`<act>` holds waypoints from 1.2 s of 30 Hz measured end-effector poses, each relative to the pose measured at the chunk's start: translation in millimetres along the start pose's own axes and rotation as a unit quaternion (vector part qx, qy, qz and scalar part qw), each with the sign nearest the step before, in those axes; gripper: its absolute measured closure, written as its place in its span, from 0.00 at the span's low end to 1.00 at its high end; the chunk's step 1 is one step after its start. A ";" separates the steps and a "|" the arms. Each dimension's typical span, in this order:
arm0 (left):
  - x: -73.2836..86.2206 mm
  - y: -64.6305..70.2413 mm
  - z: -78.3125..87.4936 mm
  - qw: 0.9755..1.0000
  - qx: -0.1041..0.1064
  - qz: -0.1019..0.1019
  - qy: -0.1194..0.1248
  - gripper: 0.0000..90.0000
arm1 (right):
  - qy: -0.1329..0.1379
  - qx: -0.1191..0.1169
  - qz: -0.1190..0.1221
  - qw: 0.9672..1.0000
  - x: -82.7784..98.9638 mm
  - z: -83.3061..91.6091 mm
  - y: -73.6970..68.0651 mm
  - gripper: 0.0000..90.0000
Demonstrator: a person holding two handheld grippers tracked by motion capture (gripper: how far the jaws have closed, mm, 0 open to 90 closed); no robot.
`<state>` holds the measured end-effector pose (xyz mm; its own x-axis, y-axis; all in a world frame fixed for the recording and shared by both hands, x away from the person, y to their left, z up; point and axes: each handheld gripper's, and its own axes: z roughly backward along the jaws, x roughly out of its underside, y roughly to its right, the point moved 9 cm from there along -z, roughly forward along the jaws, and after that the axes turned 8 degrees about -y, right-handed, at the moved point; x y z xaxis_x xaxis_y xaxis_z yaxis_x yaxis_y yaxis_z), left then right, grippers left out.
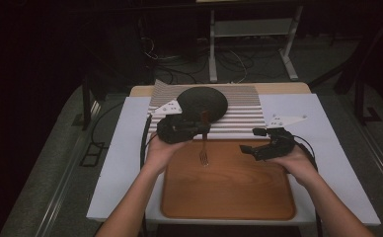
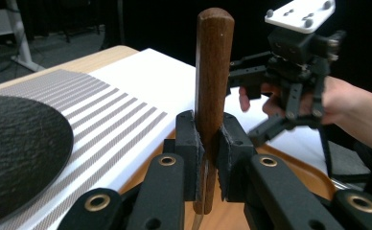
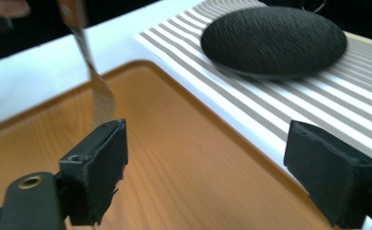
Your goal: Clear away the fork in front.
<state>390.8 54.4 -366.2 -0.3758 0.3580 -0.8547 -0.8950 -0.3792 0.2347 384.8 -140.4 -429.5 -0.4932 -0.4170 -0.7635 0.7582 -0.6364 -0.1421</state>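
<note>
Above the wooden tray, left gripper clamps fork by its handle; right gripper stands wide open, empty. Risk: fork pivots, tines strike tray.

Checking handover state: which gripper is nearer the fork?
Left. The left gripper clamps the fork by its wooden handle; the right gripper stands open, apart to its side.
</note>
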 end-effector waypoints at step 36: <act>78.8 18.5 57.3 0.995 0.050 0.073 -0.035 0.89 | -0.014 0.060 -0.036 0.997 109.8 47.8 19.8 0.09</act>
<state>330.8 124.5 -402.7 -0.5159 0.3662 -0.7744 -0.8481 -0.3454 0.4017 325.3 -229.8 -486.0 -0.5580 -0.3845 -0.7354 0.6643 -0.7381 -0.1181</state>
